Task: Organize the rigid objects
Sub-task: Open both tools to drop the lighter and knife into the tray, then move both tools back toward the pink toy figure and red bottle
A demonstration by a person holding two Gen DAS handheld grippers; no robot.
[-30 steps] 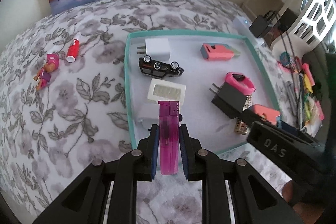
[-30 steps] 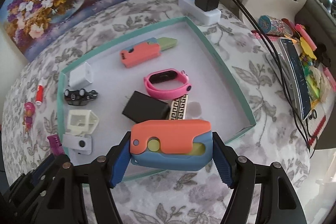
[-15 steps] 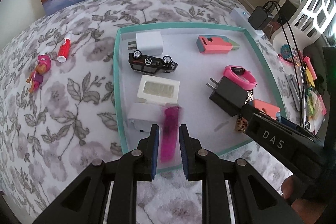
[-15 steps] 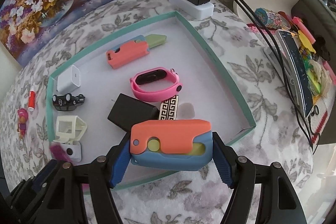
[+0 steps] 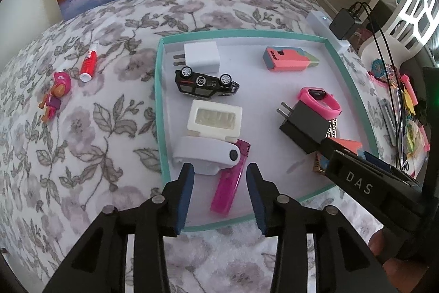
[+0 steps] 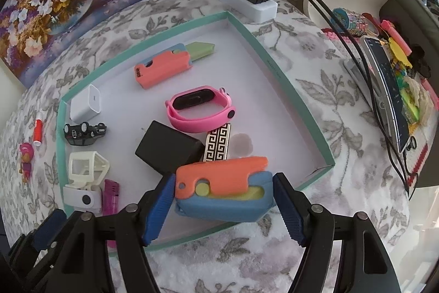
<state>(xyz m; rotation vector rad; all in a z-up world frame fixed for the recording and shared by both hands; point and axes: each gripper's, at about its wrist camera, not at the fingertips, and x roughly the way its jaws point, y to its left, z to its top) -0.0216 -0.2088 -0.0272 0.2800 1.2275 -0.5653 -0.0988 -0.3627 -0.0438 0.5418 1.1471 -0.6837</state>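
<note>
A teal-rimmed white tray (image 5: 162, 111) (image 6: 296, 98) lies on the flowered bedspread. A pink lighter (image 5: 229, 181) (image 6: 109, 197) lies flat at the tray's near left, beside a white gadget (image 5: 205, 153). My left gripper (image 5: 221, 194) is open above the lighter, not touching it. My right gripper (image 6: 223, 201) is open; an orange-and-blue toy cutter (image 6: 225, 191) sits tilted between its fingers, resting on the tray's near edge. The right gripper also shows in the left wrist view (image 5: 365, 177).
The tray also holds a black toy car (image 5: 205, 84), a white charger (image 5: 200, 56), a cream frame (image 5: 215, 118), a black charger (image 6: 170, 147), a pink wristband (image 6: 200, 109), a patterned lighter (image 6: 218, 142) and another cutter (image 6: 167, 65). A doll (image 5: 55, 95) and red tube (image 5: 89, 65) lie left.
My left gripper opened and the pink lighter dropped flat into the tray. My right gripper widened and the orange-and-blue cutter sank and tilted onto the tray's near edge.
</note>
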